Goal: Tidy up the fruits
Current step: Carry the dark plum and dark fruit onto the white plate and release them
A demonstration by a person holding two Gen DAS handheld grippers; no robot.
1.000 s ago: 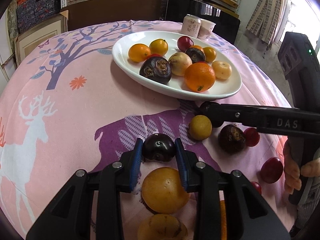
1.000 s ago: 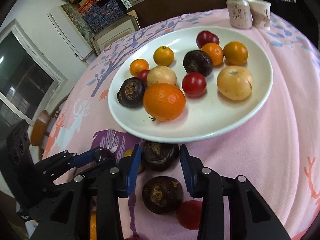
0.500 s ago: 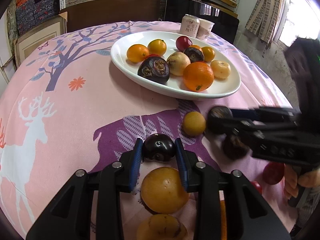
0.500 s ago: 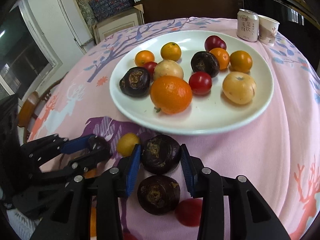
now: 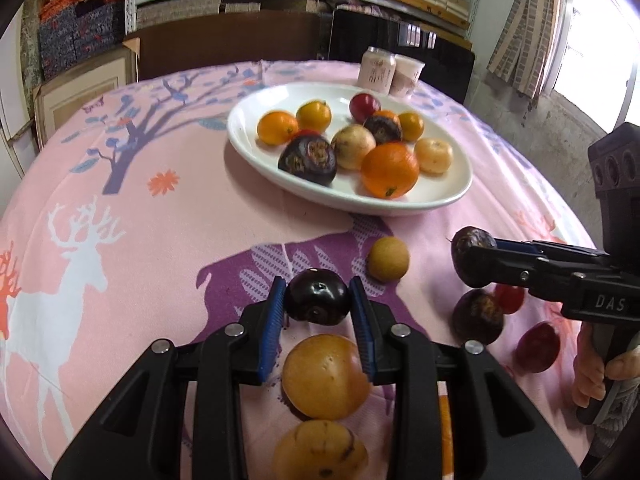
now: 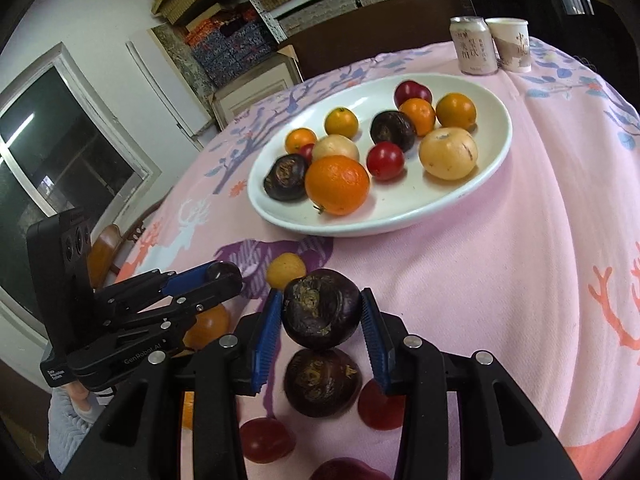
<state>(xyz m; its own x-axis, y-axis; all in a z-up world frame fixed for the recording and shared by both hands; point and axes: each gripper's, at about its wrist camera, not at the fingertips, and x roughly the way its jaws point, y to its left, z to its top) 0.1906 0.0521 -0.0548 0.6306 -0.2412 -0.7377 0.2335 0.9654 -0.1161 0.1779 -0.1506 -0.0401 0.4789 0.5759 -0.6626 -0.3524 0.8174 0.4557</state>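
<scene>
A white oval plate (image 5: pixel 448 200) (image 6: pixel 492 168) holds several fruits, among them a big orange (image 5: pixel 390 169) (image 6: pixel 337 185). My left gripper (image 5: pixel 318 304) is shut on a glossy dark plum (image 5: pixel 317 297), low over the pink cloth. In the right wrist view the left gripper (image 6: pixel 218 278) shows at the left. My right gripper (image 6: pixel 320 316) is shut on a wrinkled dark purple fruit (image 6: pixel 322 309) (image 5: pixel 470 257), held above the cloth near the plate's front rim. Beneath it lies a second wrinkled dark fruit (image 6: pixel 322 382) (image 5: pixel 478 316).
Loose fruits lie on the cloth: a small yellow one (image 5: pixel 388 259) (image 6: pixel 286 269), two tan round ones (image 5: pixel 325 376), red plums (image 5: pixel 537 346) (image 6: pixel 266 438). A can (image 6: pixel 472 46) and a paper cup (image 6: pixel 514 44) stand behind the plate. A person's hand (image 5: pixel 600 376) grips the right handle.
My right gripper has lifted the wrinkled dark fruit off the cloth and drawn it a little back from the plate's rim. The left gripper keeps its plum almost still.
</scene>
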